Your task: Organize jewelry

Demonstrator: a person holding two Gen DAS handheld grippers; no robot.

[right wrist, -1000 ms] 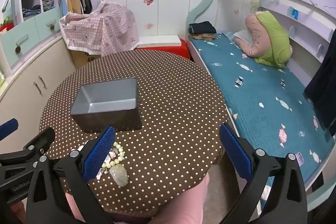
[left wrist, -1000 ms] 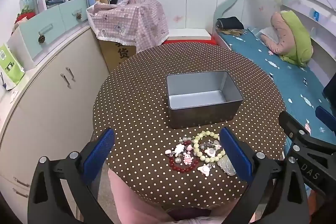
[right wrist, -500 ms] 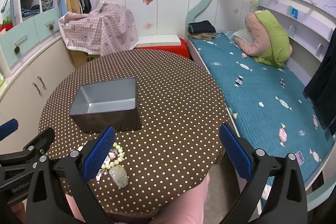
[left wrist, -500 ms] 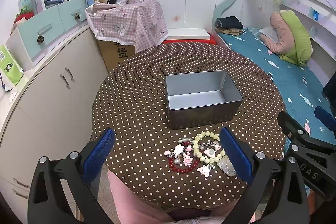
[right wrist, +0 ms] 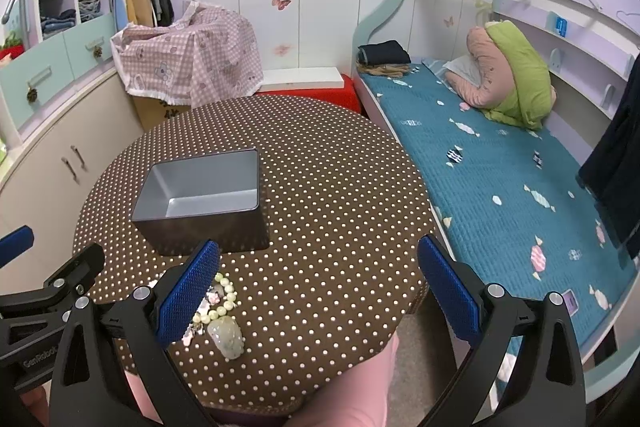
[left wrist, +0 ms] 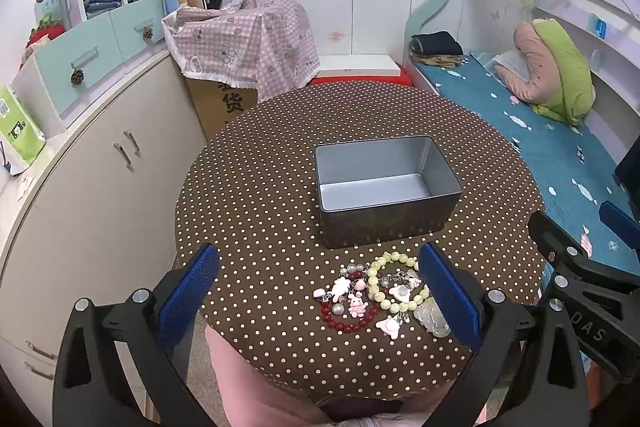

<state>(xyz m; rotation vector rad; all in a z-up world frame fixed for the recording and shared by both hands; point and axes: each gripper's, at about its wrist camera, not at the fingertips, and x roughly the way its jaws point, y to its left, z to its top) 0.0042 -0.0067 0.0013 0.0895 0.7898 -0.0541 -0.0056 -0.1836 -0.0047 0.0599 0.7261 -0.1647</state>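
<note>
Hovering above near edge of worktop (left wrist: 256, 187), both grippers spread wide, nothing held. Left gripper (left wrist: 320, 291) frames jewelry pile (left wrist: 376, 297): pale green bead bracelet (left wrist: 394, 281), red bead bracelet (left wrist: 348, 321), pink charms, jade pendant (right wrist: 228, 337). Pile sits at near edge, just in front of empty metal tin (left wrist: 386, 187). Right gripper (right wrist: 318, 293) off to right over bare cloth. Step: nothing sorted yet, first pick pending. Next move likely calls for descending on one piece, closing on beads, lifting into tin. Writing: "DAS" and "GenRobot" on gripper bodies; "货" on cardboard box (left wrist: 224, 103).

Open tablecloth (left wrist: 260, 211) left of tin (left wrist: 384, 215), jewelry heap (left wrist: 380, 295) just before it
</note>
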